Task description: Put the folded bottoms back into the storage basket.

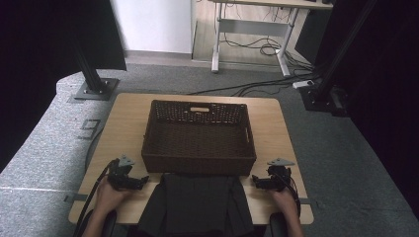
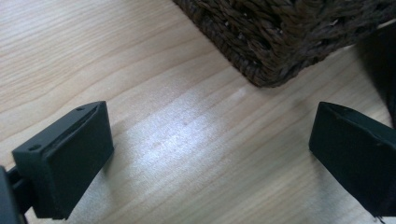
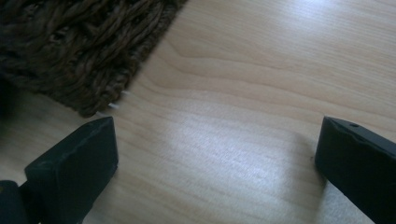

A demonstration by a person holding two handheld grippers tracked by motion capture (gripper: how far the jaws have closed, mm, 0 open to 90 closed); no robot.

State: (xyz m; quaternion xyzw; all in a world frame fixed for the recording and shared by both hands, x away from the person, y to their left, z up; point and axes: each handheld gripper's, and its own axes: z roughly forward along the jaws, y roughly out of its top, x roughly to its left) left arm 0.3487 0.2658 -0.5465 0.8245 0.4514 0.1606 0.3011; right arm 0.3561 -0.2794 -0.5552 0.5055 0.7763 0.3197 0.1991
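The surface (image 1: 123, 118) is a light wooden top carrying a dark woven basket (image 1: 198, 137) at its centre, with a dark folded cloth (image 1: 197, 205) lying just in front of the basket's near wall and overhanging the near edge. In the high view the basket's interior appears bare, with a slot handle in its far wall. The left gripper (image 1: 140, 181) rests low over the surface near the basket's near-left corner, held by the left hand (image 1: 109, 195), and points inward toward the cloth's left edge. The right gripper (image 1: 257, 180) sits in the mirrored position near the basket's near-right corner, held by the right hand (image 1: 285, 200), and points inward toward the cloth's right edge. Both grippers are released: in the left gripper view the two black jaws stand wide apart with only bare wood grain between them, the basket's corner (image 2: 280, 42) lying ahead and the cloth's dark edge (image 2: 380, 60) at the far right of that view. In the right gripper view the jaws likewise stand wide apart over bare wood, with the basket's woven corner (image 3: 79, 51) ahead at the upper left. Neither gripper touches the basket or the cloth; each is near its side of the cloth but apart from it. A cable trails from each gripper back past the wrist. Beyond the surface lies grey carpet (image 1: 44, 148) and a desk frame (image 1: 252, 34) with loose cables on the floor.
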